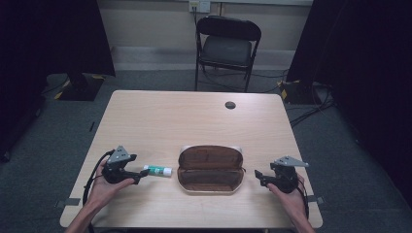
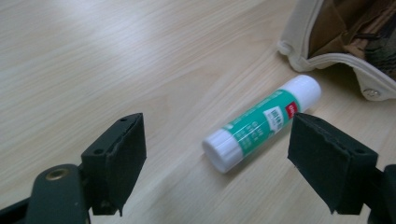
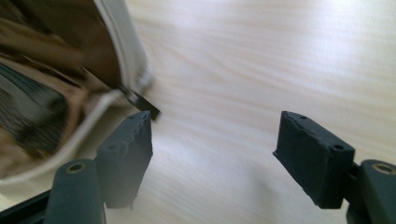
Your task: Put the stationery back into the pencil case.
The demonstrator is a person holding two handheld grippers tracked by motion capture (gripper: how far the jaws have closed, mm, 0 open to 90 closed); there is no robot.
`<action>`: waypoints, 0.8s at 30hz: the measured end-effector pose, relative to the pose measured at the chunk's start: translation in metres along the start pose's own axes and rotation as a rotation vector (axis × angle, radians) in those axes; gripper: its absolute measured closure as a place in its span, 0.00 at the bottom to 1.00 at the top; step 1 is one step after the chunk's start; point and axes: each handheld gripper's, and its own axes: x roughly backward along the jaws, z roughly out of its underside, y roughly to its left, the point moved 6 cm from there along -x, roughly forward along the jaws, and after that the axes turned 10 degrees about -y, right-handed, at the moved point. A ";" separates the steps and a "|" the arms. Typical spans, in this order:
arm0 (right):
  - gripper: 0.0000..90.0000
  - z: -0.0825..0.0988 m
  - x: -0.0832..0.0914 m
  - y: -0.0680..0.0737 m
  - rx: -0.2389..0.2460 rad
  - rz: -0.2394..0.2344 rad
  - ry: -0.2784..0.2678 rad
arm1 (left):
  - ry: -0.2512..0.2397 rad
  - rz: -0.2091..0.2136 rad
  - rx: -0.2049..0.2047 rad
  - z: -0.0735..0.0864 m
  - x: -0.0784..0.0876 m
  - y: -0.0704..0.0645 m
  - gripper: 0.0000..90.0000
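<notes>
Left gripper [image 2: 217,158] spread wide, green-and-white glue stick [image 2: 263,122] lying just ahead between its jaws, right gripper [image 3: 212,156] spread too, open brown-lined cream pencil case [image 1: 210,169] just beyond its left jaw, light wooden table [image 1: 160,116] beneath.

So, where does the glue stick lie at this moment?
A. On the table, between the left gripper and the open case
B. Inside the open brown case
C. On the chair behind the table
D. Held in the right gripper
A: the glue stick lies flat on the table, just ahead of the open left gripper and beside the open case, not inside it.
</notes>
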 end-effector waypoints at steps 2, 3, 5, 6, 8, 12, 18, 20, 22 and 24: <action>0.28 0.007 -0.002 -0.002 0.006 0.004 0.028 | 0.010 0.032 0.007 0.001 -0.005 -0.004 0.24; 0.28 0.009 -0.003 -0.002 0.016 0.008 0.035 | 0.009 0.043 0.018 0.001 -0.007 -0.006 0.25; 0.28 0.011 -0.006 -0.001 0.035 0.008 0.046 | 0.025 0.062 -0.015 0.002 -0.011 -0.010 0.28; 0.28 0.013 -0.007 0.001 0.038 0.005 0.053 | 0.027 0.064 -0.033 0.002 -0.013 -0.011 0.29; 0.26 0.016 -0.011 0.003 0.049 0.001 0.068 | 0.024 0.069 -0.053 0.002 -0.016 -0.013 0.30; 0.25 0.017 -0.014 0.002 0.059 0.009 0.072 | 0.031 0.077 -0.073 0.004 -0.022 -0.016 0.28; 0.23 0.018 -0.015 0.002 0.066 0.017 0.050 | 0.070 0.078 -0.117 0.009 -0.027 -0.018 0.33; 0.23 0.019 -0.014 0.002 0.062 0.021 0.049 | 0.066 0.082 -0.106 0.010 -0.027 -0.017 0.35; 0.23 0.019 -0.014 0.003 0.058 0.028 0.049 | 0.072 0.080 -0.113 0.010 -0.027 -0.017 0.38; 0.22 0.019 -0.014 0.003 0.057 0.030 0.049 | 0.074 0.075 -0.111 0.010 -0.027 -0.018 0.38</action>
